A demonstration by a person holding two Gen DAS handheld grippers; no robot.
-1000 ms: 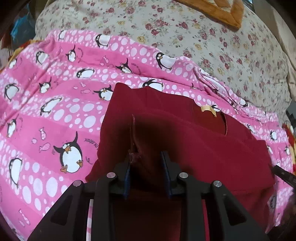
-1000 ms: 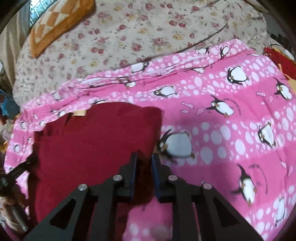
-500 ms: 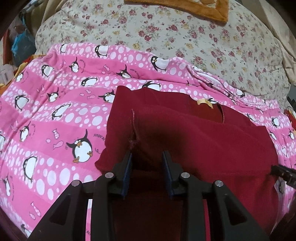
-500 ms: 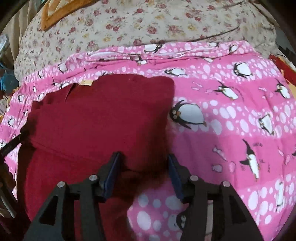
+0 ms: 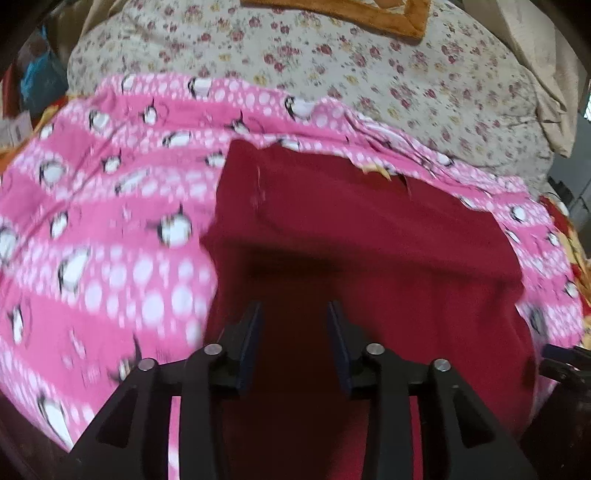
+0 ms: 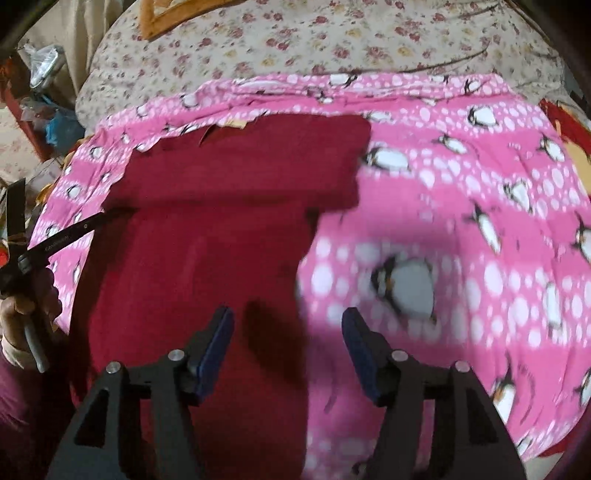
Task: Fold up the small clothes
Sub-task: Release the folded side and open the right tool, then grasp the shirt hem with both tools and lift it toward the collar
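A dark red garment (image 5: 369, 251) lies on a pink penguin-print sheet (image 5: 92, 258), its far part folded over into a band. It also shows in the right wrist view (image 6: 221, 206). My left gripper (image 5: 293, 321) is open and empty, hovering over the garment's near part. My right gripper (image 6: 288, 325) is open wide and empty, above the garment's right edge where it meets the pink sheet (image 6: 480, 229). The left gripper's body (image 6: 55, 243) and the hand holding it show at the left of the right wrist view.
A floral bedcover (image 5: 369, 74) lies beyond the pink sheet, with an orange patterned pillow (image 5: 351, 14) at the far edge. Clutter stands at the bed's left side (image 6: 44, 110). A red and yellow cloth (image 6: 569, 129) lies at the right.
Both grippers have let go of the red garment and pulled back toward me. The right one opened wide from shut. The folded band now lies flat.
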